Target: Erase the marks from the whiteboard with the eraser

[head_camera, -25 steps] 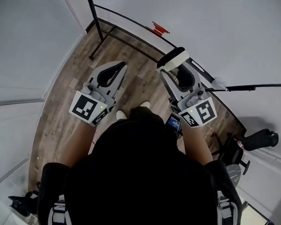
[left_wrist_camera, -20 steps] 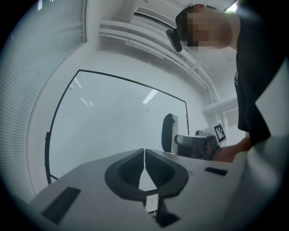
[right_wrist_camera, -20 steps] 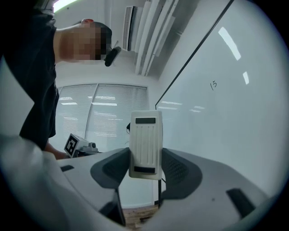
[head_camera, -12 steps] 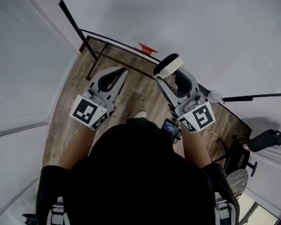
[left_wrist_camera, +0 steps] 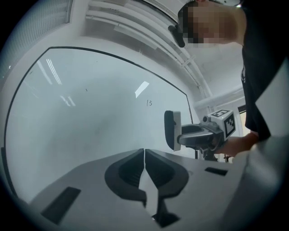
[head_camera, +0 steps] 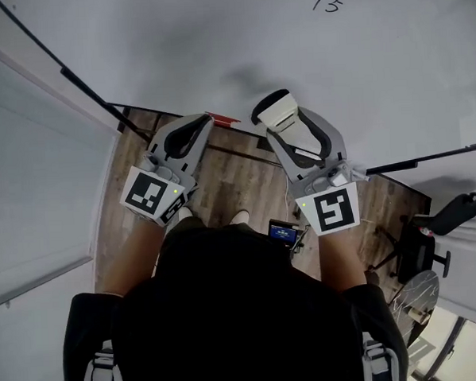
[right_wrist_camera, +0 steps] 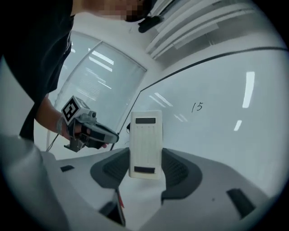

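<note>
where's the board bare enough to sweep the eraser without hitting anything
The whiteboard is blank all around the 15 mark, with wide bare stretches to its left and between it and the eraser. It is crowded only lower down: the left gripper is beside the eraser, a black rod crosses at right, and a chair stands on the floor.

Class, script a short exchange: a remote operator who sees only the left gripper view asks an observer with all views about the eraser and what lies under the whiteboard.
Operator: How does the eraser sit in the tongs?
Observer: The right gripper view shows it upright, ribbed white face toward the camera, with the right gripper closed on both edges.
Operator: What is under the whiteboard?
Observer: The head view shows a wooden floor, with a small red thing near the board's lower edge.
</note>
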A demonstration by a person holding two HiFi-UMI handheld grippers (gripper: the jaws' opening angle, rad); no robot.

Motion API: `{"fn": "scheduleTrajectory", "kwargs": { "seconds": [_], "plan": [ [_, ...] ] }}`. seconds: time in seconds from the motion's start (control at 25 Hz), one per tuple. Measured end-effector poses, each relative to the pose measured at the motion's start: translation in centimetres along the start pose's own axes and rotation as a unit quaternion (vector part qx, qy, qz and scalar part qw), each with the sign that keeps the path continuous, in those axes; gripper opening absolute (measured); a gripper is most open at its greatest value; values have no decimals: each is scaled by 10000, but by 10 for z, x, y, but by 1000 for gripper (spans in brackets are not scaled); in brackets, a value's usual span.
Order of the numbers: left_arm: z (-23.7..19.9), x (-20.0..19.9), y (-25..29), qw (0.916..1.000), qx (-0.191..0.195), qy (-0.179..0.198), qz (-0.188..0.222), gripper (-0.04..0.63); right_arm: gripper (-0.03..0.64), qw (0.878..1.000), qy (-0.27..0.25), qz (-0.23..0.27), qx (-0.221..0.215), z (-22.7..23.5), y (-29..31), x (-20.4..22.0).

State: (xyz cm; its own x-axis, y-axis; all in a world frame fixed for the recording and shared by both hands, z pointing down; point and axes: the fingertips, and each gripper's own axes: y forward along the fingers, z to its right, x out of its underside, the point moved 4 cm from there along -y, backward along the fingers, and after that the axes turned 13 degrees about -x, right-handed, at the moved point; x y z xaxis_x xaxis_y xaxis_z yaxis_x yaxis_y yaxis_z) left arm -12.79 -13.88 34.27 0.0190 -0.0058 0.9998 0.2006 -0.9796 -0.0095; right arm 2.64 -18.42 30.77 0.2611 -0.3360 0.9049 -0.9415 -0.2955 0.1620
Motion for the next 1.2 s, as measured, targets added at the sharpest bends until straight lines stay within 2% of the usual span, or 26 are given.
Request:
{"fn": "scheduleTrajectory", "kwargs": {
  "seconds": [0.12, 0.24, 0.32, 0.56, 0.72, 0.88, 1.08, 1.2],
  "plan": [
    [-8, -12, 26, 9994, 325, -5, 94, 9, 221, 9940, -527, -822, 501, 19, 4, -4],
    [-13, -24, 50, 9963, 833, -2, 202, 9, 222, 9773, -1106, -1314, 1239, 42, 5, -21],
    [-15, -29, 57, 9942, 1045, 5, 235, 9, 222, 9649, -1454, -1550, 1546, 57, 3, -39],
    [-17, -39, 74, 9921, 1219, 160, 246, 9, 221, 9322, -1938, -2174, 2147, 94, -10, -80],
    [-17, -38, 83, 9911, 1288, 221, 264, 9, 221, 8979, -2425, -2529, 2664, 125, -13, -113],
    [-17, -38, 83, 9901, 1362, 214, 272, 9, 221, 8662, -2787, -3029, 2835, 155, -6, -147],
    [-20, -36, 78, 9906, 1335, 121, 288, 9, 219, 8282, -3039, -3832, 2736, 160, 6, -150],
    [-20, -39, 76, 9911, 1295, 100, 284, 9, 218, 8216, -3128, -4070, 2481, 148, 15, -132]
  ]
}}
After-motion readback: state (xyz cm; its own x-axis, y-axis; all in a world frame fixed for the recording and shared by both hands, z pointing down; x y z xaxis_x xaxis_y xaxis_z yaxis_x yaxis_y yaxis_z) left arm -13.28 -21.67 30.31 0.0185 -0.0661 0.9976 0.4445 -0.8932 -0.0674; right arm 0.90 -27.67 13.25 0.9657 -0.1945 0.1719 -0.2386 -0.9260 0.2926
